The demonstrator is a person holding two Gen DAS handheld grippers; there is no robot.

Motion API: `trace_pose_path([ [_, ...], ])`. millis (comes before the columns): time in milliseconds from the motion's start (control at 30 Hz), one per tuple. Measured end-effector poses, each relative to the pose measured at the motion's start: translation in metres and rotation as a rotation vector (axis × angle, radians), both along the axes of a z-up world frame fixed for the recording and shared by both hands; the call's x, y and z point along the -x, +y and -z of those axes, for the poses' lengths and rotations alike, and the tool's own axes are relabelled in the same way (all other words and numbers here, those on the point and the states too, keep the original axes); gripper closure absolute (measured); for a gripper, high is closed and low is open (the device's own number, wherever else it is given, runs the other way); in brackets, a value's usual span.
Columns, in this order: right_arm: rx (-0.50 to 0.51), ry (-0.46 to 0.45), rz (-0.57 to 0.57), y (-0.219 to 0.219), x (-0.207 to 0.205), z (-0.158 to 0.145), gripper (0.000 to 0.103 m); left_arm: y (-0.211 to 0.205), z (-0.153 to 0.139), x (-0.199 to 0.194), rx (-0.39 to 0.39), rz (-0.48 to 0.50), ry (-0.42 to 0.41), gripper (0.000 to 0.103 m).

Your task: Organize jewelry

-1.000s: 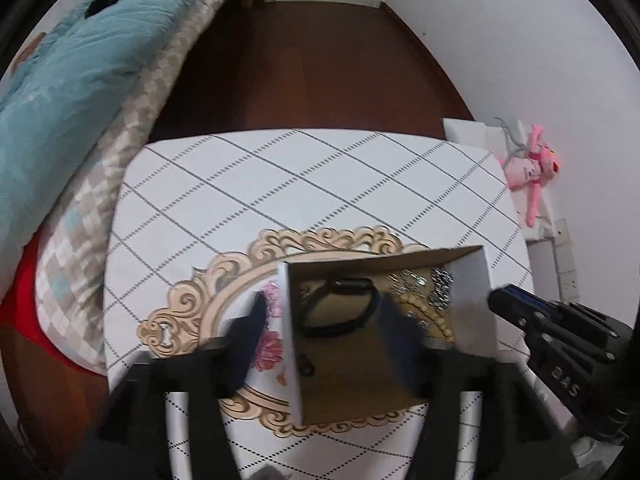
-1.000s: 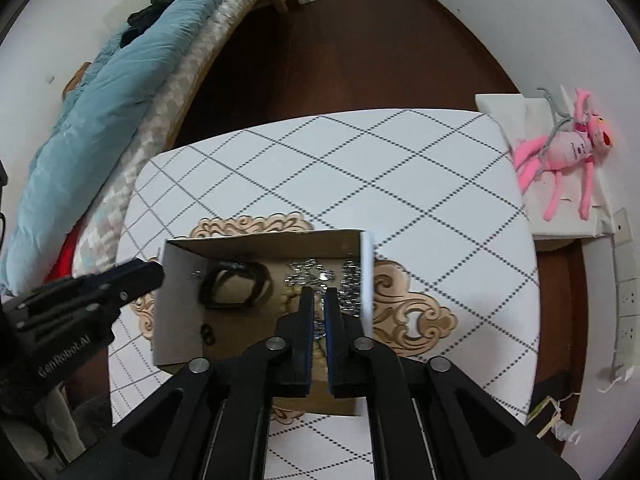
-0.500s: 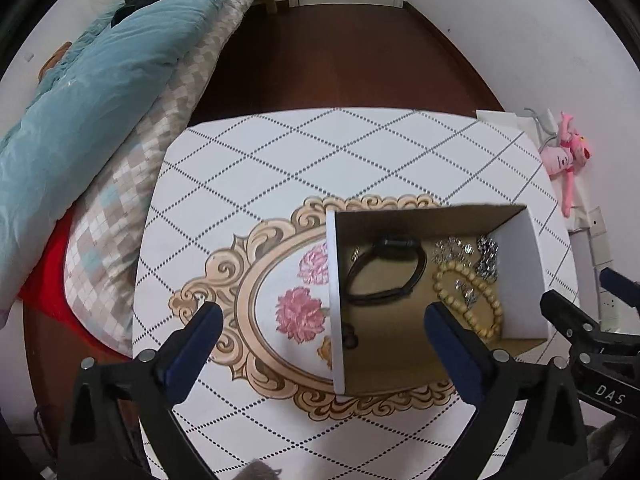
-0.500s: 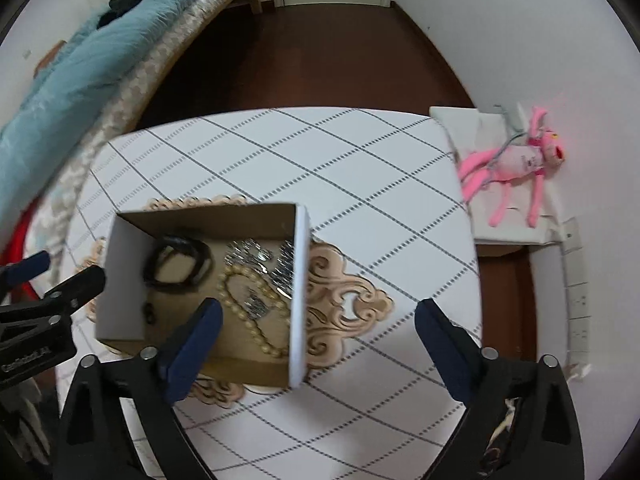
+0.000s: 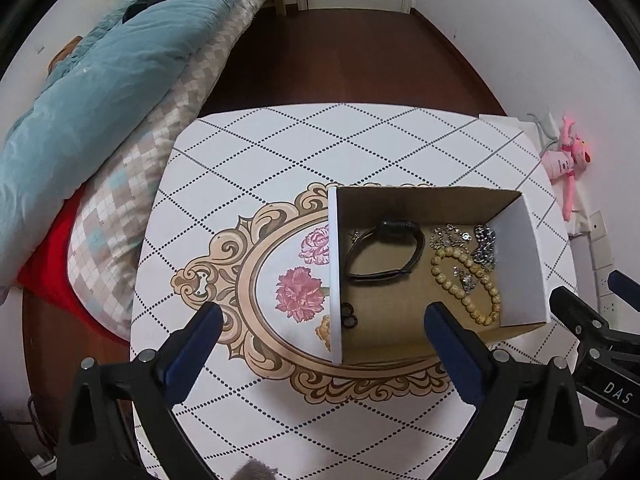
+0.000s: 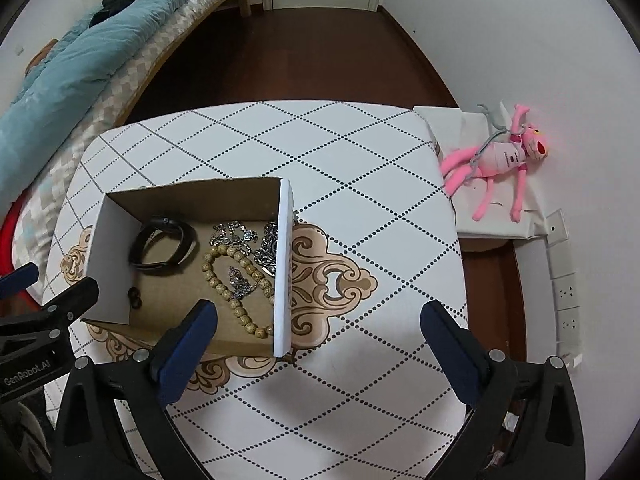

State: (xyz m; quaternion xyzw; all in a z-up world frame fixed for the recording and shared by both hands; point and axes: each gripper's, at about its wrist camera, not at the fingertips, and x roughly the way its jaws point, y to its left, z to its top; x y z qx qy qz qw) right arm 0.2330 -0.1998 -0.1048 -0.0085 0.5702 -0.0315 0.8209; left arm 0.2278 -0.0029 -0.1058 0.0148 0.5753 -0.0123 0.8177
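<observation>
Jewelry already sits in the open white-sided cardboard box (image 5: 520, 264) on the diamond-patterned table (image 6: 360, 152); both my left gripper (image 5: 320, 336) and right gripper (image 6: 316, 332) gape empty, so I should descend slowly, centring any piece between the pads.

both grippers, left gripper (image 5: 320, 340) and right gripper (image 6: 318, 332), have spread wide and pulled back from the box (image 5: 520, 264).

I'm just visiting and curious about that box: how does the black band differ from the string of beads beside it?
The black band is one smooth, dark loop; the beaded bracelet is a chain of many round tan beads. The band lies alone toward the box's left side, while silver pieces crowd around the beads. Both lie flat inside the cardboard box.
</observation>
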Motion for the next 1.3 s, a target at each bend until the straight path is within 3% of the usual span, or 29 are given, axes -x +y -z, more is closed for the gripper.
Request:
trace_pose_path([
  [433,-0.01,-0.135,0.02,-0.002,0.055,-0.062,0.0,0.001,-0.067,0.06,0.014,-0.022,-0.137,0.0],
  [900,-0.002,-0.351,0.024,0.002,0.159,-0.17,0.0,-0.002,-0.163,0.146,0.057,0.008,-0.329,0.0],
  [1300,0.005,-0.471,0.027,0.003,0.229,-0.237,0.0,0.0,-0.207,0.191,0.1,0.023,-0.396,0.0],
])
